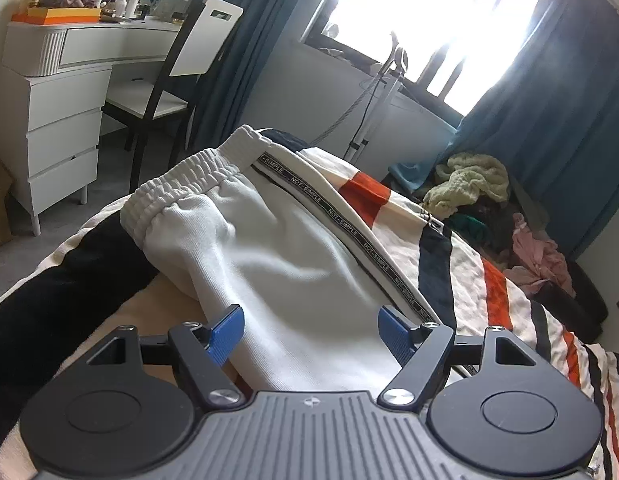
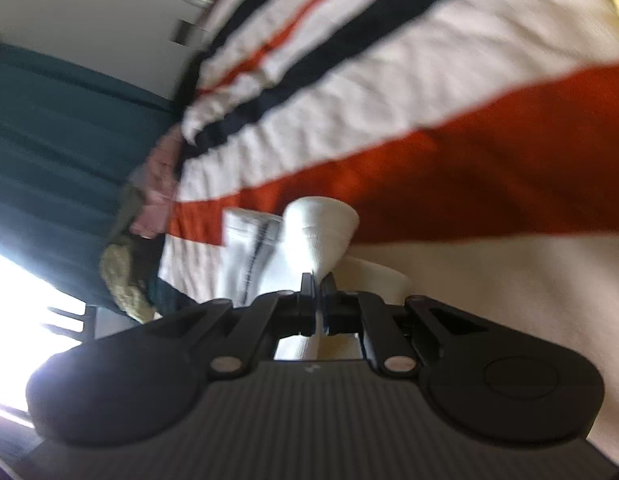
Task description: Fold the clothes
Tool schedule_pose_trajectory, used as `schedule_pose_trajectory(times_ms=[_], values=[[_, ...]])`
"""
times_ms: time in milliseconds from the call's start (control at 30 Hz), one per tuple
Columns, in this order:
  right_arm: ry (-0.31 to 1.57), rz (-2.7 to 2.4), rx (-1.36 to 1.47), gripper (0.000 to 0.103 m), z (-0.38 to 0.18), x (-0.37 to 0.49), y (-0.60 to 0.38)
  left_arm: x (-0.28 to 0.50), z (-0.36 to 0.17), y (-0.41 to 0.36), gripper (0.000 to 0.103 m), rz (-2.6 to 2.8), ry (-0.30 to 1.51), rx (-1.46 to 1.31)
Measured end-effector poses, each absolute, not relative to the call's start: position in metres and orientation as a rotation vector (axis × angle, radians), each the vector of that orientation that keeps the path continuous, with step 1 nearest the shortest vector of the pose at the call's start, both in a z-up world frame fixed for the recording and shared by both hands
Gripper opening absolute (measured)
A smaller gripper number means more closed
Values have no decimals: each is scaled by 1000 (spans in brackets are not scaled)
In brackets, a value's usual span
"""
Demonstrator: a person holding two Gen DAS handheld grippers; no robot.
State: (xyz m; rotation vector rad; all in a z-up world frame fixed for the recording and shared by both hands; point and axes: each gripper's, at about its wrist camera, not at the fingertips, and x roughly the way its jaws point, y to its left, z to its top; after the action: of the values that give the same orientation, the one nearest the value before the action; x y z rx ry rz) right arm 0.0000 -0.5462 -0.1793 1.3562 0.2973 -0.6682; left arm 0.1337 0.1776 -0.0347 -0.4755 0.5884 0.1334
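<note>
White sweatpants (image 1: 269,248) with an elastic waistband (image 1: 181,184) and a black "NOT-SIMPLE" side tape (image 1: 349,232) lie on the striped bedspread (image 1: 489,280), waistband far from me. My left gripper (image 1: 311,328) is open, its blue pads (image 1: 229,328) on either side of the near part of the pants, just above the fabric. In the blurred, tilted right wrist view my right gripper (image 2: 318,284) is shut on a fold of the white pants fabric (image 2: 321,232), lifted above the bedspread (image 2: 429,152).
A black garment (image 1: 61,300) lies on the bed at the left of the pants. A pile of clothes (image 1: 469,188) sits at the far right by the teal curtain (image 1: 549,100). A white dresser (image 1: 57,120) and chair (image 1: 169,92) stand beyond the bed's left edge.
</note>
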Motion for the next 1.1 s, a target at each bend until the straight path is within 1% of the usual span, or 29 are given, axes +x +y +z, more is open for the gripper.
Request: schedule_pose_trajectory(times_ms=[133, 167, 200, 233, 267, 300, 433, 600, 633, 667, 700, 833, 900, 1100], values=[[320, -652, 1467, 11, -189, -13, -545, 135, -36, 177, 76, 124, 592, -455], [316, -642, 1479, 18, -189, -16, -542, 136, -36, 177, 76, 121, 594, -451], [310, -631, 1489, 35, -187, -19, -538, 136, -37, 177, 76, 120, 596, -446], [306, -619, 1497, 46, -186, -20, -534, 137, -38, 177, 76, 119, 598, -441], [315, -608, 1504, 68, -187, -19, -531, 137, -38, 177, 76, 118, 600, -436], [334, -599, 1510, 73, -188, -16, -529, 138, -39, 176, 76, 116, 602, -428], [401, -565, 1532, 72, -194, -6, -521, 143, -43, 167, 77, 91, 626, -370], [421, -559, 1494, 72, -197, 13, -523, 148, -49, 109, 80, -62, 680, -95], [422, -554, 1480, 70, -197, 19, -525, 147, -51, 93, 80, -113, 682, -31], [425, -552, 1462, 63, -197, 25, -526, 145, -53, 78, 81, -166, 681, 32], [430, -552, 1440, 58, -197, 31, -527, 142, -57, 61, 81, -223, 683, 94], [385, -528, 1387, 56, -189, 43, -524, 122, -76, -3, 82, -456, 680, 327], [338, -501, 1373, 56, -182, 42, -522, 108, -90, -36, 85, -533, 650, 441], [326, -474, 1357, 56, -176, 40, -525, 58, -152, -118, 86, -668, 438, 856]])
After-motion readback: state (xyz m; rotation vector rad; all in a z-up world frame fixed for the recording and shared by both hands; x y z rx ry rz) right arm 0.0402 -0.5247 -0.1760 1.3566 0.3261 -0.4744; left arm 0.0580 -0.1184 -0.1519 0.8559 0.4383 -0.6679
